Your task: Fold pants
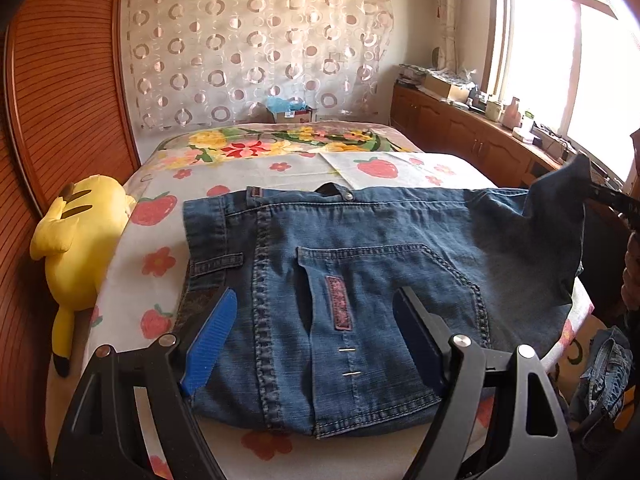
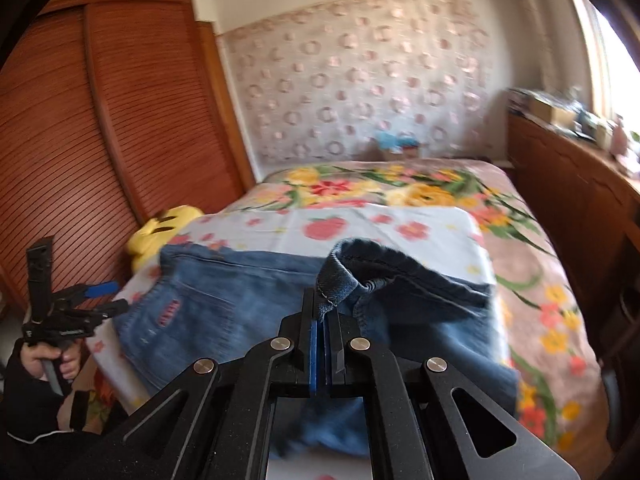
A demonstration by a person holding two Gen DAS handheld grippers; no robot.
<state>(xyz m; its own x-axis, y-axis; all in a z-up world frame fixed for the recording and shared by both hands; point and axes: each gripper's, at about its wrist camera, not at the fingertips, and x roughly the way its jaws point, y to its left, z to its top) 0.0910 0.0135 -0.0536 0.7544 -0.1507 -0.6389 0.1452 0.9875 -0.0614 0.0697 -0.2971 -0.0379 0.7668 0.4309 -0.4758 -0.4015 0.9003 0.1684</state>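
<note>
The jeans lie flat across the near end of the bed, waistband toward the far side, on a sheet spread over a blanket that shows beyond it. A plush toy lies at the bed's left edge, against the wardrobe. A cabinet runs along the right, under the window. A curtain hangs behind the bed, a box before it.

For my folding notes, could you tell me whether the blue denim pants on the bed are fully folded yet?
Partly folded: blue denim pants lie doubled, one hem raised in the shut right tool.
</note>
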